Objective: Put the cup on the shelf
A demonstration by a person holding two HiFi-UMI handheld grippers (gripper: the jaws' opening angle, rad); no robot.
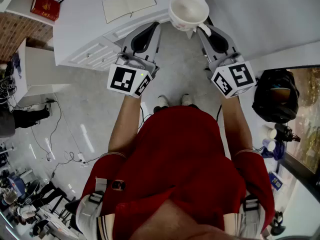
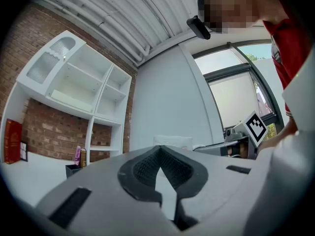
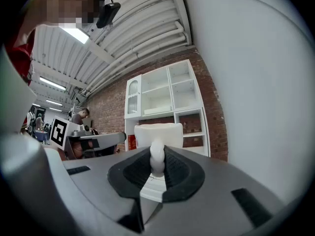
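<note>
- One cup (image 1: pixel 188 10), white and open side up, sits right at the tips of the right gripper (image 1: pixel 205 30); it is up in the air, with no surface touching it.
- Two grippers are in view, one in each of the person's hands; each carries one marker cube, so there are two cubes, left (image 1: pixel 129 80) and right (image 1: pixel 234 79).
- The right gripper's jaws are narrow and clamped on the cup's single handle (image 3: pixel 157 156); the cup's body (image 3: pixel 158 133) stands upright just beyond the pads.
- The left gripper (image 1: pixel 150 28) holds nothing; its two pads (image 2: pixel 142 168) meet at the tips, with only a thin wedge of gap further back.
- Seen from the left gripper, the cup is off to its right and near, not touching it.
- One white shelf unit (image 3: pixel 167 95) stands ahead of the right gripper, beyond the cup and well apart from it, against a brick wall; the left gripper view has the same unit (image 2: pixel 83 82) ahead and to its left.
- One white counter (image 1: pixel 85 31) lies ahead and left of the left gripper; on it are one open notebook (image 1: pixel 129 1) and one red box (image 1: pixel 46 6), further left.
- Two small containers (image 2: pixel 80 157) stand side by side in a low compartment, far left of the left gripper.
</note>
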